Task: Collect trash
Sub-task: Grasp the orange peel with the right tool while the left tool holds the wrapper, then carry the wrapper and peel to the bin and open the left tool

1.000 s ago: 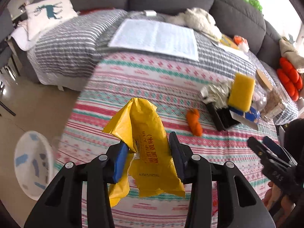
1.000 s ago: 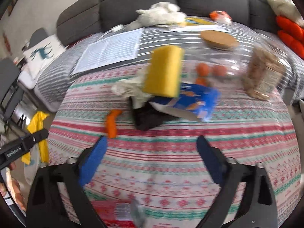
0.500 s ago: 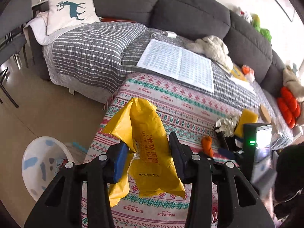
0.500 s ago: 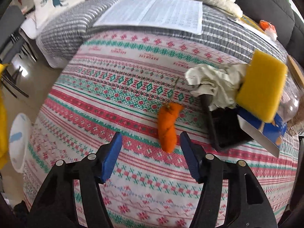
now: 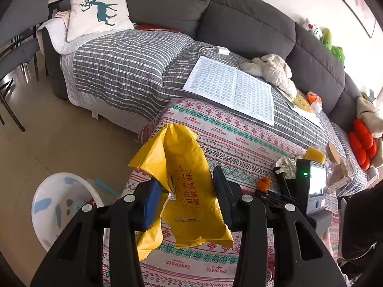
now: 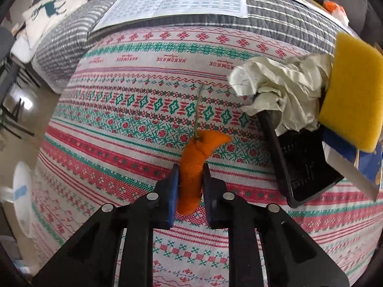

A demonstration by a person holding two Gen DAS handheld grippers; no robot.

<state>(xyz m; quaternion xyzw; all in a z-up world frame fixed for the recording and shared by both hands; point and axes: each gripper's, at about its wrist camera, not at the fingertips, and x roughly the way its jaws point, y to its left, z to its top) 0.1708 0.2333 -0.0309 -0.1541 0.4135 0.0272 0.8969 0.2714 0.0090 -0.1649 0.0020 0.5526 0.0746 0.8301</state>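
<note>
My left gripper [image 5: 186,191] is shut on a crumpled yellow snack wrapper [image 5: 184,179] and holds it in the air over the near left corner of the patterned table [image 5: 239,138]. A white trash bin [image 5: 59,205] stands on the floor below left. My right gripper [image 6: 190,181] is shut on an orange peel [image 6: 196,165] that lies on the tablecloth [image 6: 143,110]; the peel also shows in the left wrist view [image 5: 263,183]. Crumpled white paper [image 6: 282,88] lies to the right of the peel.
A yellow sponge [image 6: 354,95], a black tray [image 6: 301,165] and a blue box [image 6: 363,165] are piled right of the peel. A grey sofa [image 5: 215,19] with a striped quilt, a printed sheet [image 5: 229,88] and a plush toy stands behind the table.
My right gripper moved in on the orange peel and closed on it. My left gripper drew back and left with the wrapper, bringing the bin more into view.
</note>
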